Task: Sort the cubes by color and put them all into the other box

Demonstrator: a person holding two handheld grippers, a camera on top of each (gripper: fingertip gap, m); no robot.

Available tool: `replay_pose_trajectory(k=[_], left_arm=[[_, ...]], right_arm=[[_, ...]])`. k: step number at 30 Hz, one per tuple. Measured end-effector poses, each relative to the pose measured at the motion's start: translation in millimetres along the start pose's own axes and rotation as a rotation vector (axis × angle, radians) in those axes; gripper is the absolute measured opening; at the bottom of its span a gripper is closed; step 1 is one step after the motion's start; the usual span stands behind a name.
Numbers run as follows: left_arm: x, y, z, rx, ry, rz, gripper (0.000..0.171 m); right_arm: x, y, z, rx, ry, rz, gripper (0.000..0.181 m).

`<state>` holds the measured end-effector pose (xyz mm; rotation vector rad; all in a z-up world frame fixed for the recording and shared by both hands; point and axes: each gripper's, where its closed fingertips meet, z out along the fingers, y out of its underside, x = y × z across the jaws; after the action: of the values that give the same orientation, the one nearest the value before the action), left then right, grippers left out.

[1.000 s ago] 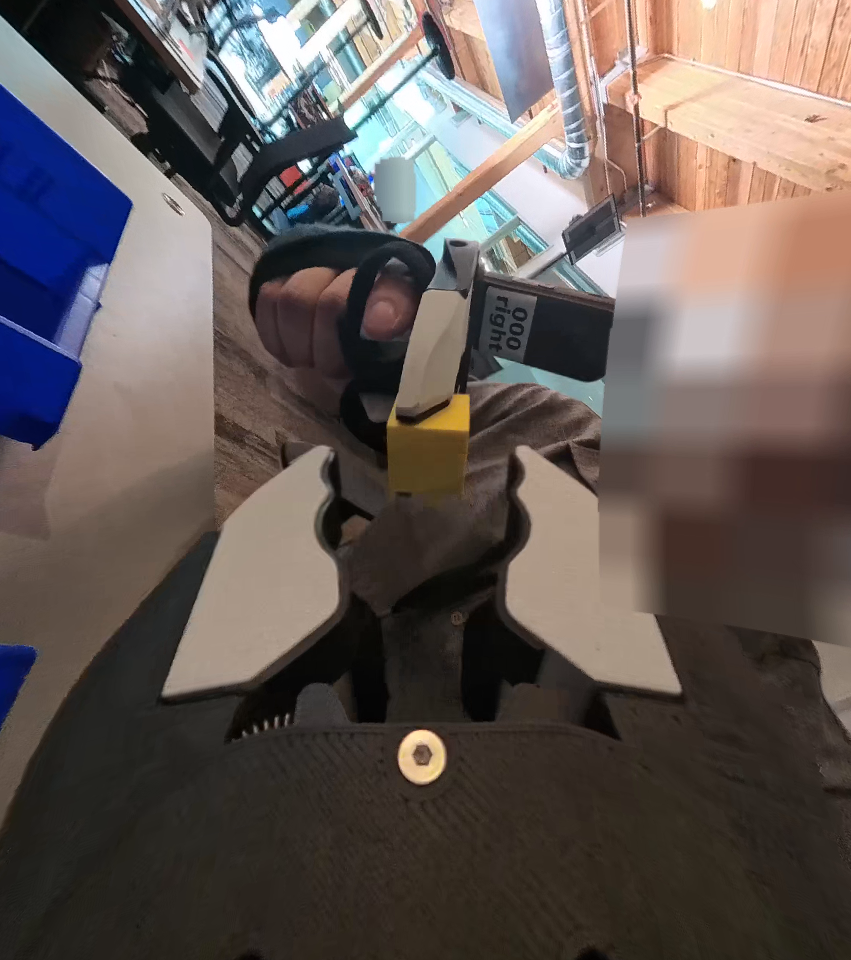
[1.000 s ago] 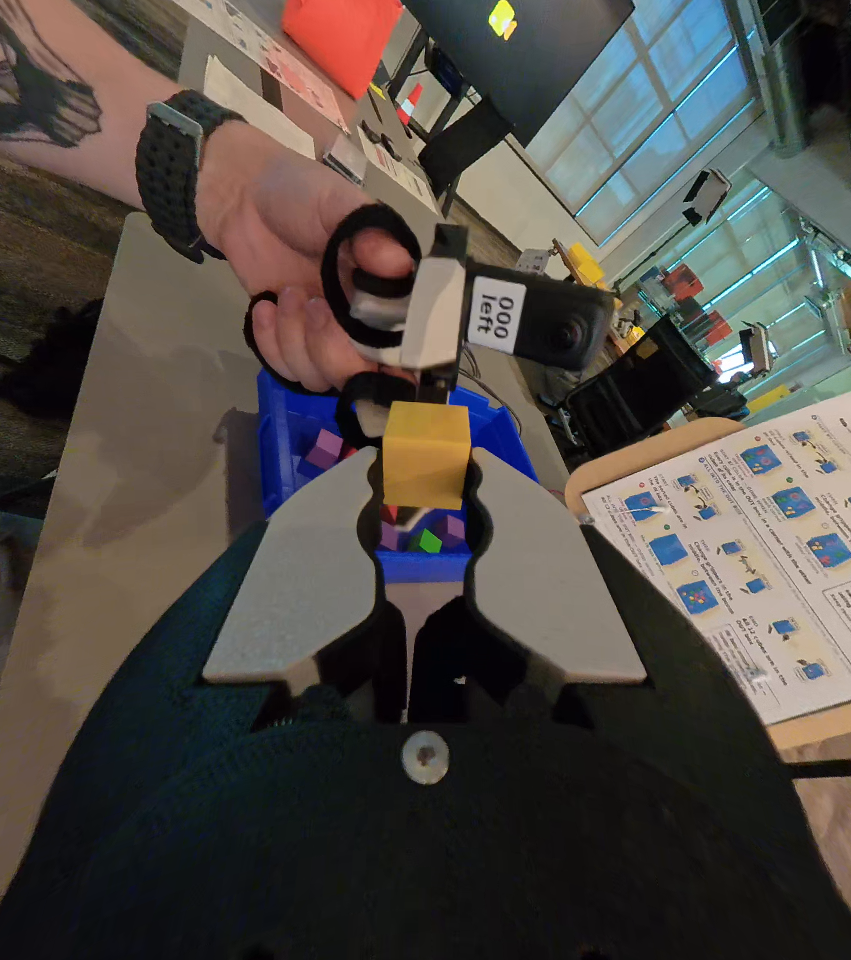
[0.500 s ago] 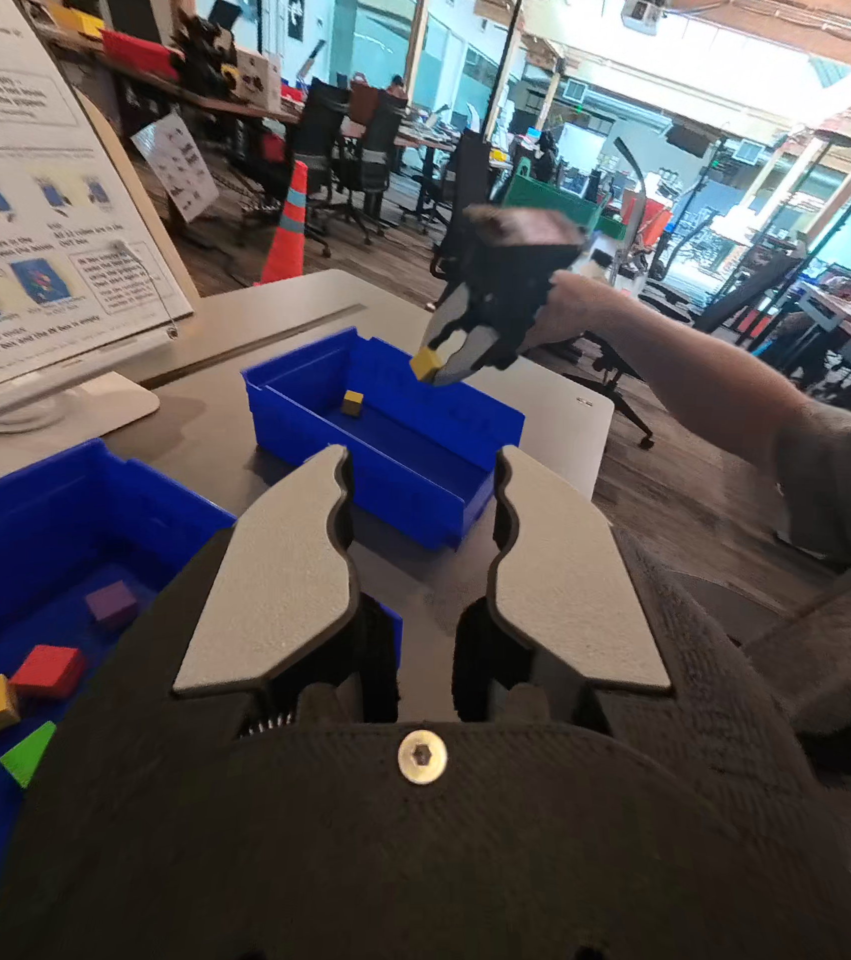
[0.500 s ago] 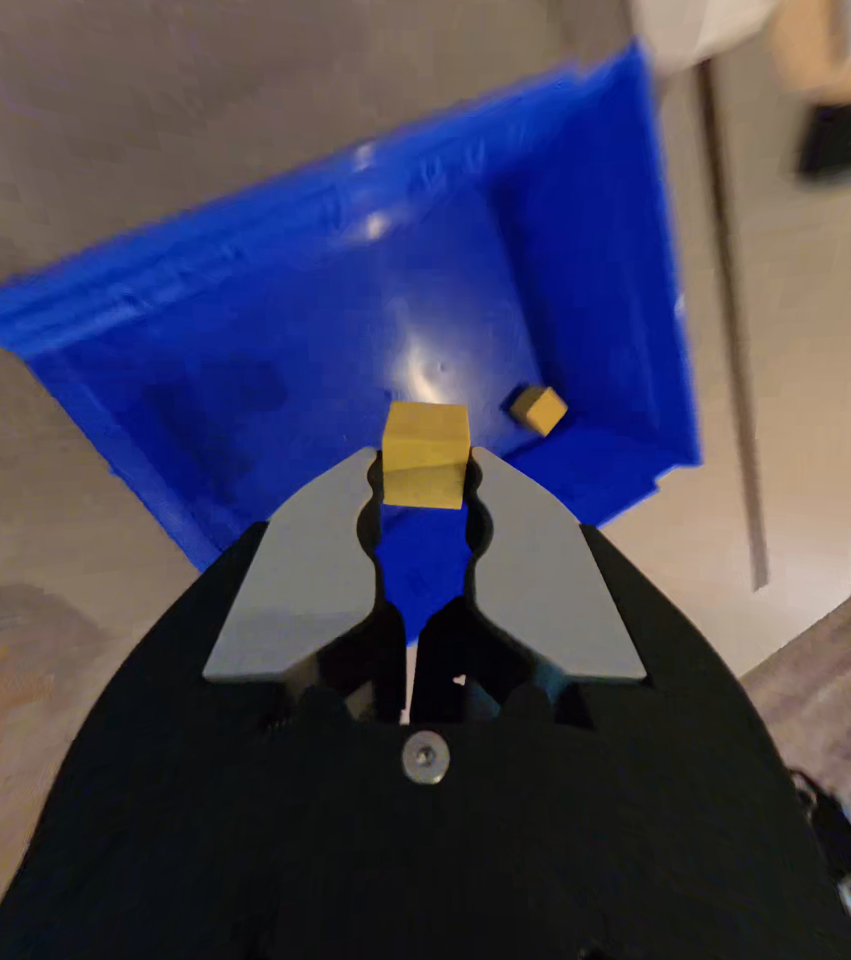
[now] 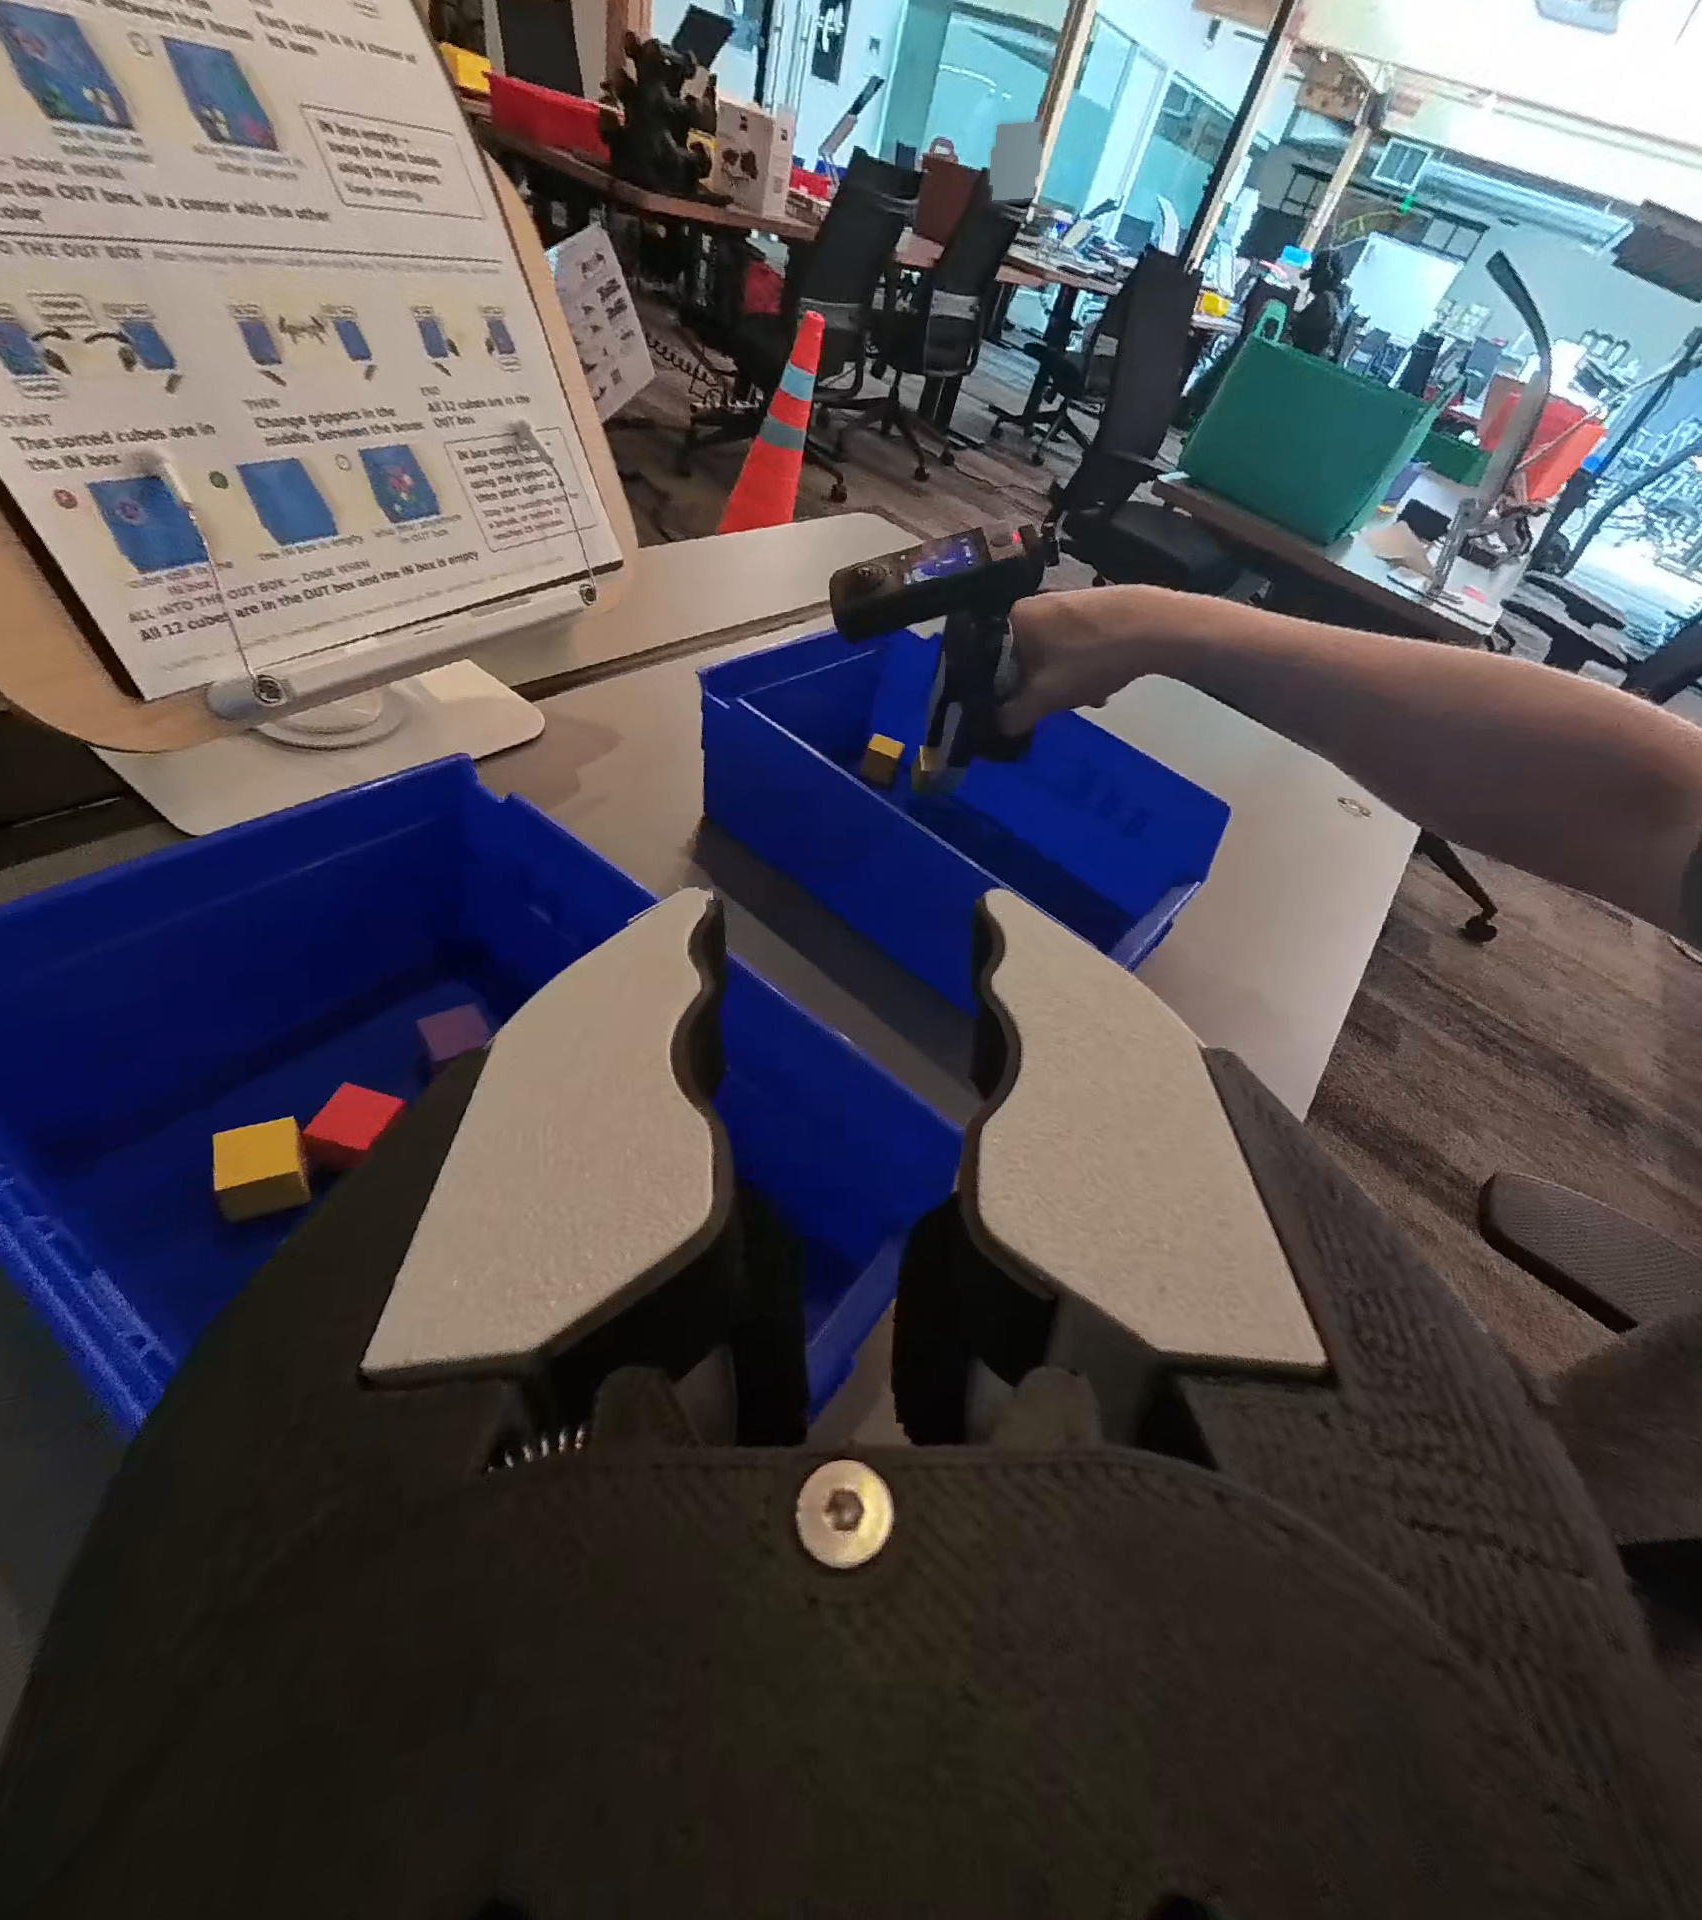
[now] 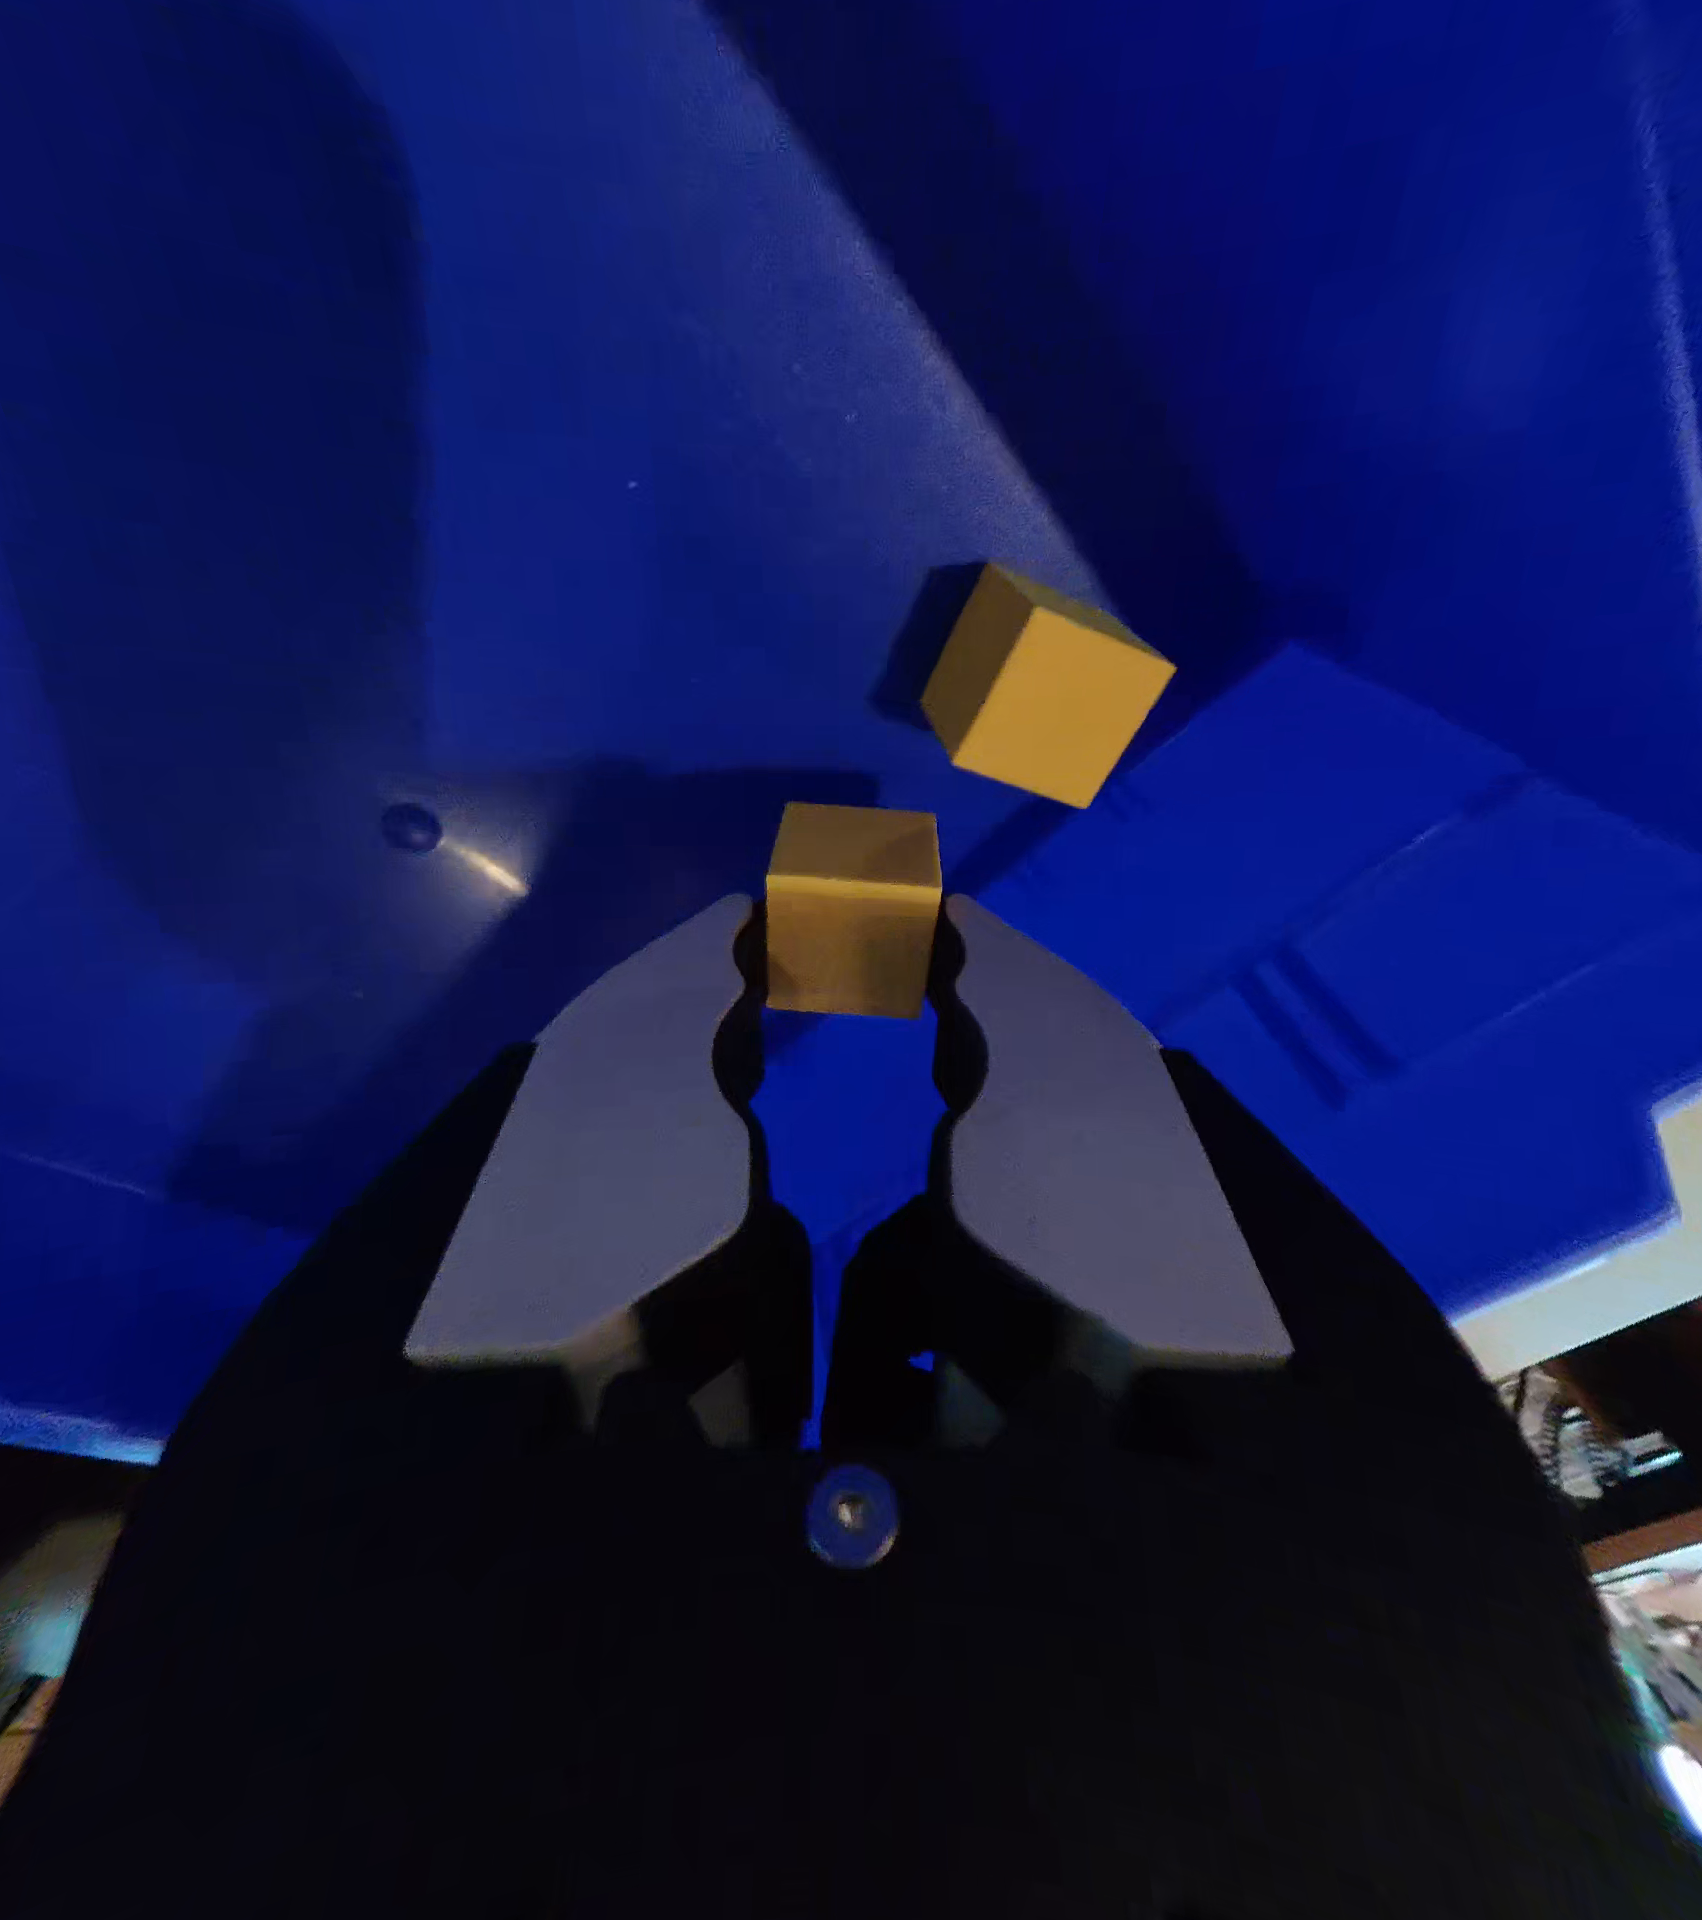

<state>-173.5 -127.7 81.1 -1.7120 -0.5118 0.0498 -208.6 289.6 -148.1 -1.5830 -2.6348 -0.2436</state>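
Observation:
My right gripper [image 6: 849,914] is shut on a yellow cube [image 6: 849,914] and holds it low inside the far blue bin [image 6: 618,468], close to a second yellow cube [image 6: 1044,691] lying near a corner. In the left wrist view the right gripper [image 5: 935,774] reaches down into that bin [image 5: 1086,873] beside the loose yellow cube [image 5: 881,756]. My left gripper [image 5: 842,935] is open and empty, above the right end of the near blue bin [image 5: 16,1184], which holds a yellow cube [image 5: 257,1166], a red cube [image 5: 353,1122] and a purple cube [image 5: 452,1034].
A printed instruction sheet on a stand [image 5: 234,343] rises behind the near bin. Both bins sit on a grey table [image 5: 1273,935] whose right edge meets a wood floor. An orange cone [image 5: 779,436], office chairs and desks fill the room behind.
The right gripper has carried the yellow cube away from the left gripper and down into the far bin. The left gripper has swung round to face the bins, still open.

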Motion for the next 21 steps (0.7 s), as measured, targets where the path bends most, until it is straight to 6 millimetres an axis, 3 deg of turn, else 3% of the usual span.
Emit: replay_pose_trajectory(k=[5, 9, 14, 16, 18, 21], left_arm=[[-2.7, -0.7, -0.7, 0.004, -0.014, 0.003, 0.045], [-6.6, 2.2, 1.3, -0.015, -0.062, 0.024, 0.046], [-11.5, 5.5, 5.7, -0.036, -0.105, 0.048, 0.046], [-27.9, 8.3, 7.6, -0.06, -0.199, 0.084, 0.045], [-57.8, 13.3, 9.4, -0.137, -0.345, 0.174, 0.041], [-99.1, 31.8, 19.5, -0.416, -0.425, 0.297, 0.033]], right_arm=[[10.3, -8.7, 4.1, 0.015, 0.03, 0.043, 0.03], [14.9, -9.4, -1.0, 0.015, 0.082, 0.05, 0.048], [12.8, -8.8, -22.8, 0.106, 0.078, 0.073, 0.047], [2.6, -13.2, -45.7, 0.222, 0.082, 0.066, 0.045], [-16.8, -16.0, -71.6, 0.355, 0.081, 0.037, 0.045], [-51.6, -11.7, -101.0, 0.508, 0.107, -0.022, 0.043]])
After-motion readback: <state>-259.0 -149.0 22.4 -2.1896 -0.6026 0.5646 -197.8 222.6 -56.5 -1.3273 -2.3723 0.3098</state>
